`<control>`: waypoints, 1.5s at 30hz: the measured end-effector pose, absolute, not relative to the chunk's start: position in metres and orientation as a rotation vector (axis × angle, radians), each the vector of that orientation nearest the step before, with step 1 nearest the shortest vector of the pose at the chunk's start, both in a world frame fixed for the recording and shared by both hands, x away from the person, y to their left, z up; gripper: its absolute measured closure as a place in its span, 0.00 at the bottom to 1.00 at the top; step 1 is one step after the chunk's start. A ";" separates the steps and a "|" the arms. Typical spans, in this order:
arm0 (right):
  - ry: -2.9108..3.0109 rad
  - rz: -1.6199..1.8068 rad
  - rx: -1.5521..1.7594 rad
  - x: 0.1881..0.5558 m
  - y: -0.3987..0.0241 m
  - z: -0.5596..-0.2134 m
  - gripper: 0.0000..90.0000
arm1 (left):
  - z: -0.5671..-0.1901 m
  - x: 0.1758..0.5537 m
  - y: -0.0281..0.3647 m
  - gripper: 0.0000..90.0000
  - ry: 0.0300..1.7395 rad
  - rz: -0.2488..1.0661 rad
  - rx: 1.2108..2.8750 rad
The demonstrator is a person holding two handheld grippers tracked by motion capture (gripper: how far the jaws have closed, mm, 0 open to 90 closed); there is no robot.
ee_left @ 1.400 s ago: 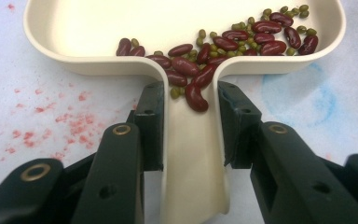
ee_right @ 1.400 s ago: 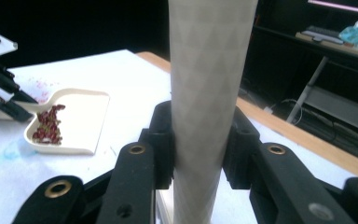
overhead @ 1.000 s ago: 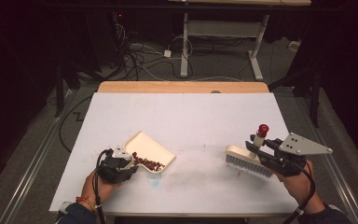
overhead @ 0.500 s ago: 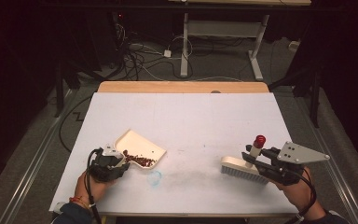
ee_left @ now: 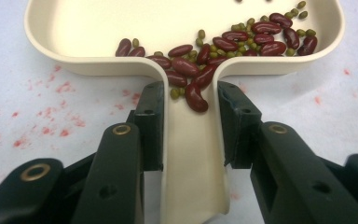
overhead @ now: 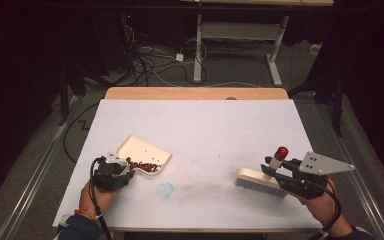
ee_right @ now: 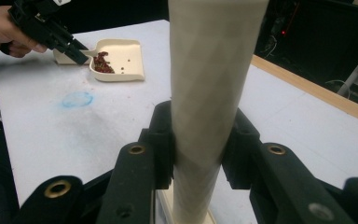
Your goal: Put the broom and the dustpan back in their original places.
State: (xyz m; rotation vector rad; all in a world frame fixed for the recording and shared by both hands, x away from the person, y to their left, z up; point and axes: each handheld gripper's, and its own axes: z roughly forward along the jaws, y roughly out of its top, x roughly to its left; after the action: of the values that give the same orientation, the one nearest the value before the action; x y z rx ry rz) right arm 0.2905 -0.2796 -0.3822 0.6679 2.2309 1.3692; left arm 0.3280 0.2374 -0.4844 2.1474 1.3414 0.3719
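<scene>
A cream dustpan (overhead: 145, 153) lies on the white table (overhead: 205, 130) at the front left, with red beans and small green ones (ee_left: 235, 42) piled near its handle. My left gripper (overhead: 122, 172) is shut on the dustpan's handle (ee_left: 191, 154). At the front right my right gripper (overhead: 269, 170) is shut on the cream handle (ee_right: 209, 88) of a hand brush (overhead: 260, 180) whose handle ends in a red tip (overhead: 281, 151). The brush head rests on the table. The dustpan (ee_right: 119, 58) and the left gripper (ee_right: 77, 51) also appear far off in the right gripper view.
A blue chalk-like ring (overhead: 166, 190) marks the table between the dustpan and the brush. Faint red smudges (ee_left: 51, 107) dot the surface by the dustpan. A wooden strip (overhead: 195, 93) edges the far side. Cables (overhead: 150, 60) and desk legs (overhead: 198, 45) stand on the floor beyond.
The dustpan with the left gripper has slid left and toward the front edge. The brush with the right gripper has moved down toward the front right and lowered onto the table.
</scene>
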 end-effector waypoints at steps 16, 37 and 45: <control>2.244 1.354 0.768 0.335 -0.293 -0.379 0.74 | -0.487 0.330 0.213 0.66 1.466 0.358 2.012; 2.187 1.056 1.062 0.446 -0.276 -0.415 0.58 | -0.475 0.291 0.225 0.35 0.992 0.489 2.111; 2.118 0.940 1.030 0.467 -0.252 -0.421 0.44 | -0.475 0.285 0.235 0.21 0.967 0.532 2.057</control>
State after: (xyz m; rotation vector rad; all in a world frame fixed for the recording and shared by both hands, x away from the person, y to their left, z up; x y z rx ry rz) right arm 0.4668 -0.2520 -0.4207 1.0298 2.1182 0.9398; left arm 0.2854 0.2353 -0.4747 2.0572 0.9670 0.5322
